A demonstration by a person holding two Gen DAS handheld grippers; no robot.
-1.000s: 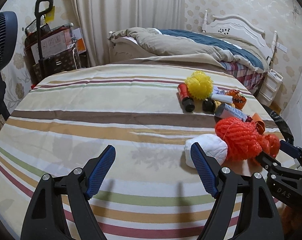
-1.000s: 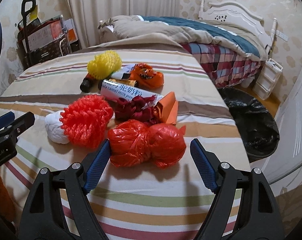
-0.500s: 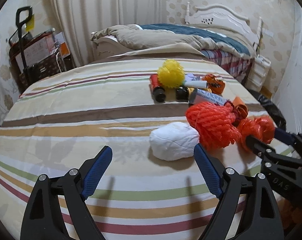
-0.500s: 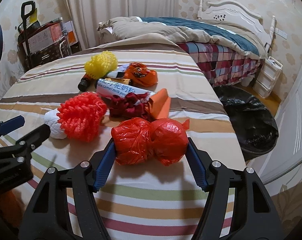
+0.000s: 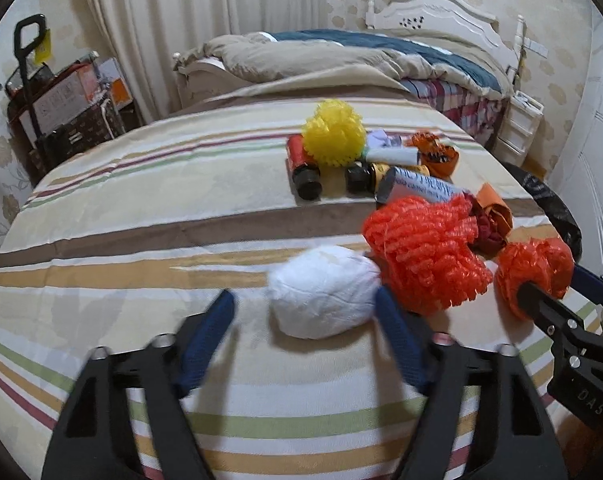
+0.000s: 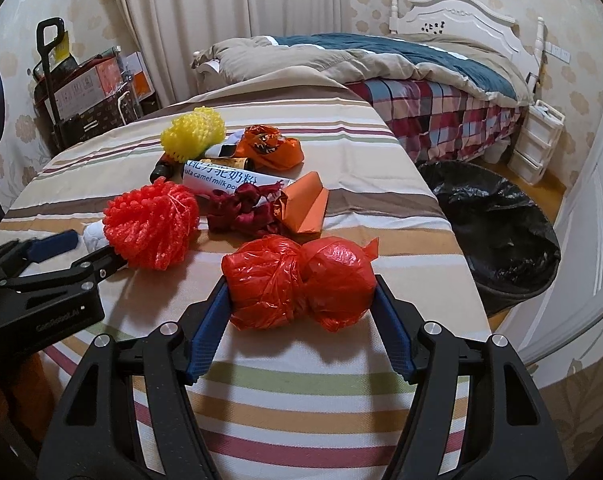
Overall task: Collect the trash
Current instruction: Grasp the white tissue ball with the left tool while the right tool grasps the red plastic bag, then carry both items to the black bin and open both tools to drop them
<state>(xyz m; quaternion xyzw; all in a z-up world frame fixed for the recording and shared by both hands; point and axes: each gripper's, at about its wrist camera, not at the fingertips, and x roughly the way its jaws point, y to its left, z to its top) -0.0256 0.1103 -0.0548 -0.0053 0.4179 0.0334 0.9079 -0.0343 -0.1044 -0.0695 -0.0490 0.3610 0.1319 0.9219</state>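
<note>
Left wrist view first: we had the left hand-held gripper (image 5: 305, 330) coming in around the white wad (image 5: 323, 292), jaws closing, the far pad right at the wad's 3 o'clock edge and the near pad still clear of it at 9 o'clock, so not pinching yet as far as we could tell. The wad sat on the striped bench (image 5: 141, 208), touching the orange mesh ball (image 5: 425, 252) at its 2 o'clock, which is probably why we approached from the open side. Further back, around 12 o'clock, the yellow mesh ball (image 5: 333, 134) sat with some small bottles and a tube. The right hand-held gripper (image 5: 553, 292) poked in at 3 o'clock, clamped around the red plastic bag (image 5: 535, 268).

Right wrist view: here the red plastic bag (image 6: 299, 282) filled the gap of the right hand-held gripper (image 6: 301, 304), both blue pads pressed on its ends, so we'd call that a grip, bag still resting on the bench (image 6: 361, 152). What this view gave us that the other barely did was the lined trash bin (image 6: 497, 220) on the floor at 3 o'clock, just off the bench edge, an easy swing for the bag. The white wad was almost hidden here behind the orange mesh ball (image 6: 153, 224), with the left hand-held gripper (image 6: 81, 248) reaching in from 9 o'clock.
</note>
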